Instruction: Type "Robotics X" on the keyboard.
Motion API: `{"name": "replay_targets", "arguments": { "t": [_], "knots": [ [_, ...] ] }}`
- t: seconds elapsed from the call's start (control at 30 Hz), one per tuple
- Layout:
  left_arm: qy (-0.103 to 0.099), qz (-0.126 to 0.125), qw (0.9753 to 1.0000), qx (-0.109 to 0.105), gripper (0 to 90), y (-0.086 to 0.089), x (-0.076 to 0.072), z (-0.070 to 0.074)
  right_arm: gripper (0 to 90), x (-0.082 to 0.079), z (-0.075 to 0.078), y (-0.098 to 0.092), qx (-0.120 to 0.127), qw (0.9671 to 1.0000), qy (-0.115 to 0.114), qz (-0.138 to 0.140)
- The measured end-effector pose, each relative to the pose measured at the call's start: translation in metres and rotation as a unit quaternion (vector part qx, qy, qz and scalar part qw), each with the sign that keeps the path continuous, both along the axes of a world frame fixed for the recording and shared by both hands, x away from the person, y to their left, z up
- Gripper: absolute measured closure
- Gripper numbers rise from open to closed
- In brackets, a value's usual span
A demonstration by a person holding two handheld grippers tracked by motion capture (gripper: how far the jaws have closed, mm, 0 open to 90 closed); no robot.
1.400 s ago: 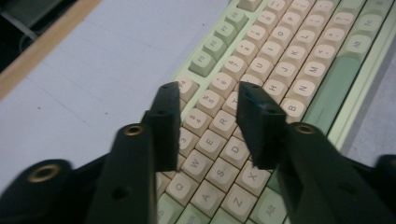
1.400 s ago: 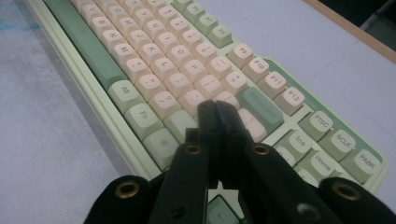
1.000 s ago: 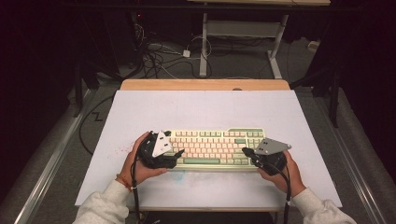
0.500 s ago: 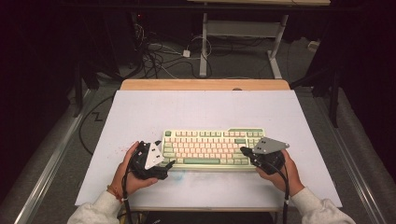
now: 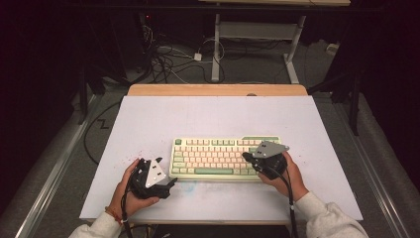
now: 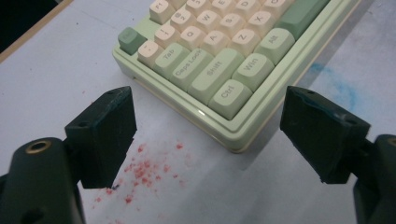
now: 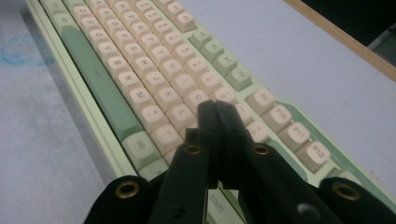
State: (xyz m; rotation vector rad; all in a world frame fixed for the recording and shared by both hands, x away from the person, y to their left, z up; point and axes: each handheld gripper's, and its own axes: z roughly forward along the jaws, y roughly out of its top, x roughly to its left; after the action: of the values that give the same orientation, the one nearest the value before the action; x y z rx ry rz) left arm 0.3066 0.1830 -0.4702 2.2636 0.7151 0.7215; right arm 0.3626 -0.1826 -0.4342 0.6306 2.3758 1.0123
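I have the pale green plastic keyboard with cream keycaps [image 5: 225,157] lying flat near the front of the white worktop [image 5: 208,116]. My right claw [image 7: 217,122] is pinched shut, empty, its tip over the right-hand keys, so I judge key-pressing is underway. My left claw [image 6: 208,133] gapes wide, empty, beside the keyboard's Ctrl corner. Next calls for a gentle, straight downward press.

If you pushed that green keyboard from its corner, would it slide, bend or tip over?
The keyboard would probably slide or swing round flat: it lies low and wide on the smooth white table, so tipping seems unlikely. Its thick case edge, seen near the open left gripper, looks rigid, so it likely won't bend. It may feel fairly heavy for its size.
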Motion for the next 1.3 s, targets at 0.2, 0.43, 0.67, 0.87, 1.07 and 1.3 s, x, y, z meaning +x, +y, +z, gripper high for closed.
{"name": "replay_targets", "arguments": {
  "t": [0.2,0.43,0.67,0.87,1.07,1.3],
  "knots": [
    [0.003,0.003,1.0,0.002,17.5,0.005,-0.004,-0.001,90.0,0.01,-0.002,0.017,-0.006,1.0,0.004,0.007],
    [0.006,0.005,1.0,0.0,17.5,0.007,-0.005,-0.003,90.0,0.024,-0.008,0.035,-0.02,0.9997,0.013,0.005],
    [0.011,-0.001,0.9999,0.005,17.5,0.005,-0.006,-0.004,90.0,0.031,-0.015,0.043,-0.032,0.9992,0.021,-0.002],
    [0.015,-0.003,0.9999,0.006,17.5,0.004,-0.005,-0.005,90.0,0.035,-0.02,0.045,-0.054,0.9979,0.034,-0.005],
    [0.015,-0.001,0.9999,0.003,17.5,0.004,-0.005,-0.005,89.7,0.031,-0.013,0.041,-0.029,0.9993,0.024,-0.003],
    [0.018,0.0,0.9998,0.005,17.5,0.005,-0.005,-0.004,86.0,0.022,-0.001,0.03,0.003,1.0,0.004,0.0]
  ]
}}
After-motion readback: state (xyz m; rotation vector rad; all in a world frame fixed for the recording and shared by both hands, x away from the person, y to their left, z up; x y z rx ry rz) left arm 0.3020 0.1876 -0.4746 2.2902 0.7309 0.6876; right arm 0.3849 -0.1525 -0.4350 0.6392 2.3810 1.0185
